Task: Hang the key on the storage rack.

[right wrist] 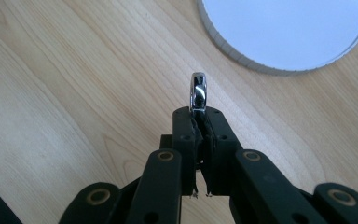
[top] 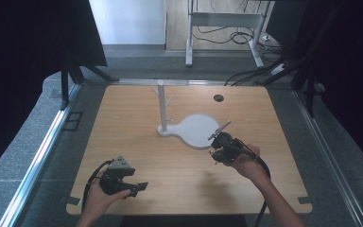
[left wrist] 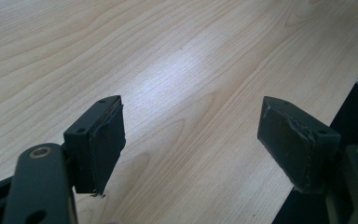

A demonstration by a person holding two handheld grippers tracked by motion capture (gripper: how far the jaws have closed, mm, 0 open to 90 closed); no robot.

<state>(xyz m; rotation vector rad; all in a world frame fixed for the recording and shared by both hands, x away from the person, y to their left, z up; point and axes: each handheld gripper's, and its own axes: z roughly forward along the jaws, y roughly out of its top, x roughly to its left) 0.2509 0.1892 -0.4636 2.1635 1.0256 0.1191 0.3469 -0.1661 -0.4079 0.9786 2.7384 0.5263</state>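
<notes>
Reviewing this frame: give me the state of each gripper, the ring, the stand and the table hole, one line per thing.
Left gripper: open, jaws wide apart, nothing between them, over bare table.
Right gripper: shut on the ring, near the stand's round base.
Ring: silver, pinched on edge, sticking out past the jaw tips.
Stand: upright post with pegs, nothing hanging on it.
Table hole: dark, contents cannot be told.

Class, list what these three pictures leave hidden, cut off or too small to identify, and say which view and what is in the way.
1. Shiny metal ring, right gripper view: its lower part is hidden between the shut jaws of the right gripper.
2. In the high view it is too small to identify.
3. White round base, right gripper view: cut off by the top edge.
4. Left gripper, left gripper view: its body is cut off by the bottom edge.
</notes>
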